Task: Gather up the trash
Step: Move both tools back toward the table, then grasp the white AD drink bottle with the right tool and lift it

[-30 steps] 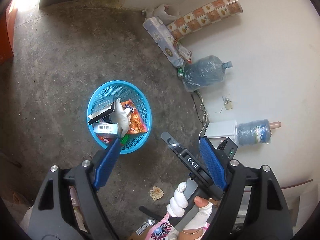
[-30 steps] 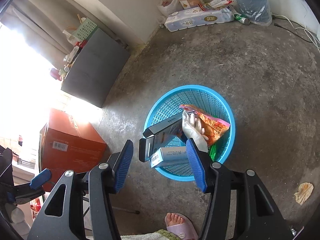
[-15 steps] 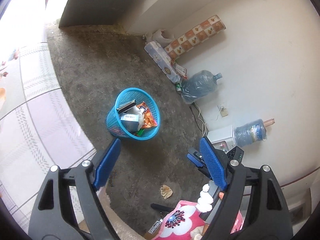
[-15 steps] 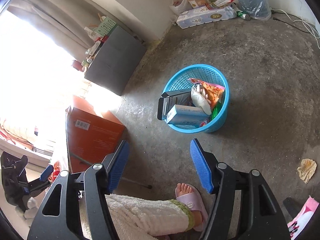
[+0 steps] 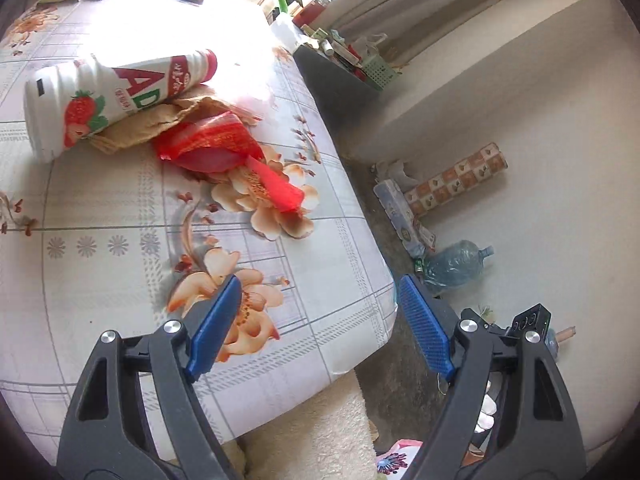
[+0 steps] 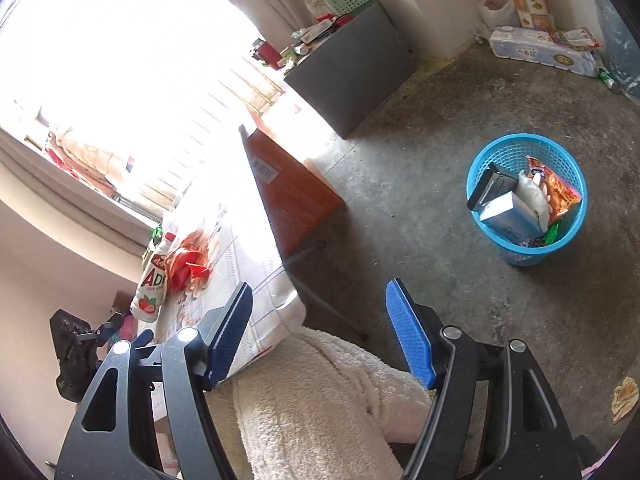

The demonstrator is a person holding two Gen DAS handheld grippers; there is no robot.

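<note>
Trash on the desk [image 5: 100,216]: strawberry-print bottle [image 5: 108,96] lay on its side, well ahead and to the left of the left hand-held gripper [image 5: 316,332]. Long axis ran left-to-right in the left wrist view, red cap end pointing right and slightly away, base toward the left edge. It rested partly on crumpled brown paper [image 5: 160,120]. Red plastic wrapper [image 5: 224,152] touched the paper's right side, nearer the gripper, its loose tail trailing down-right toward the desk edge.

Left hand-held gripper: fingers spread wide, nothing between them, hovering over the desk's near corner.

Right hand-held gripper [image 6: 318,336]: jaws opening, nothing between them, above a cream fleece-covered leg [image 6: 320,408]. From it the same bottle [image 6: 154,280] and red wrapper [image 6: 188,268] sat ahead-left on the desk.

Blue basket [image 6: 524,256] stood upright on the concrete floor [image 6: 420,208], ahead-right of the right gripper and well apart, holding boxes, a white crumpled item and an orange snack bag. A crumpled scrap [image 6: 624,398] lay on the floor far right.
</note>
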